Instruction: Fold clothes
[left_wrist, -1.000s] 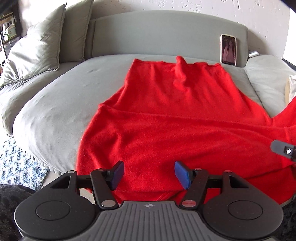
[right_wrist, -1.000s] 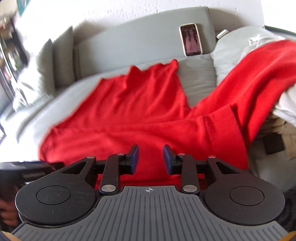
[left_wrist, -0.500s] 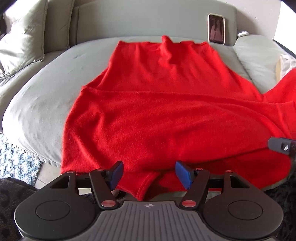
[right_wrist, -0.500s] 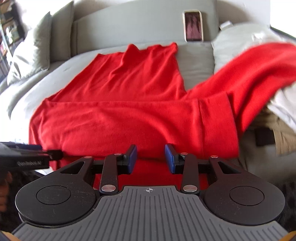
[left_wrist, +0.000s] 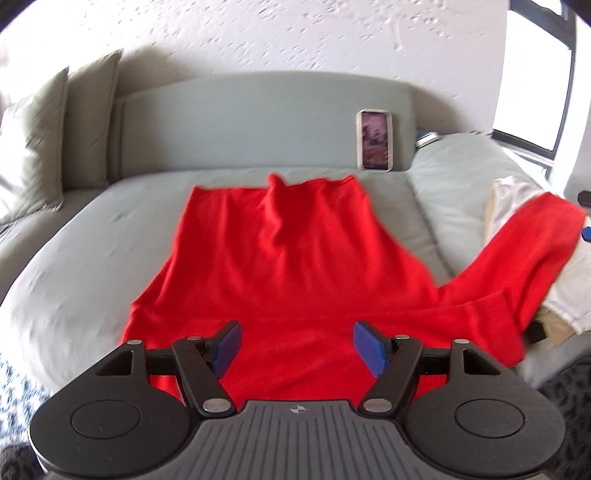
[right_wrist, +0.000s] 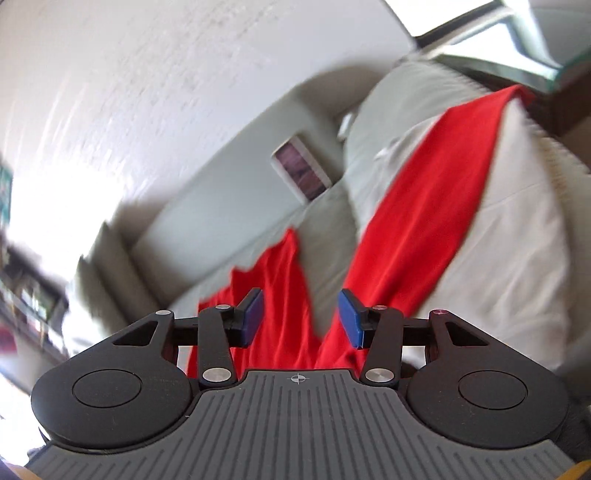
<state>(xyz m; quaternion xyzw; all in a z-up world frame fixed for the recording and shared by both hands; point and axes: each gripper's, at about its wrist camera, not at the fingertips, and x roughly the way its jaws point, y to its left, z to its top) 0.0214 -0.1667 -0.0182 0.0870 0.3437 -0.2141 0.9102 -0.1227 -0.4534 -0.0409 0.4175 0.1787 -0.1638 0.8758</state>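
Plainly, the red garment is lying spread over the grey sofa, filling the middle of the left wrist view. Its far edge is reaching toward twelve o'clock, stopping short of the sofa's backrest, and its near edge is running under the left gripper at six o'clock. One sleeve is stretching off toward three o'clock, where it is draping up and over a pale heap of other fabric.

The left gripper is hovering over the near part of the garment with its blue pads standing well apart; the jaws are opening, and nothing is pinched between them, only red cloth showing beyond the gap.

The right wrist view is tilting strongly and blurring. There the right gripper is also holding its blue pads apart, its jaws are opening, and nothing is being clamped. Beyond the gap, the garment's body is showing at about eleven o'clock from the gripper and the sleeve is climbing toward one o'clock across the pale fabric.

A phone is leaning upright against the backrest at about one o'clock in the left view, just beyond the garment's far corner. Two grey cushions are standing at ten o'clock.
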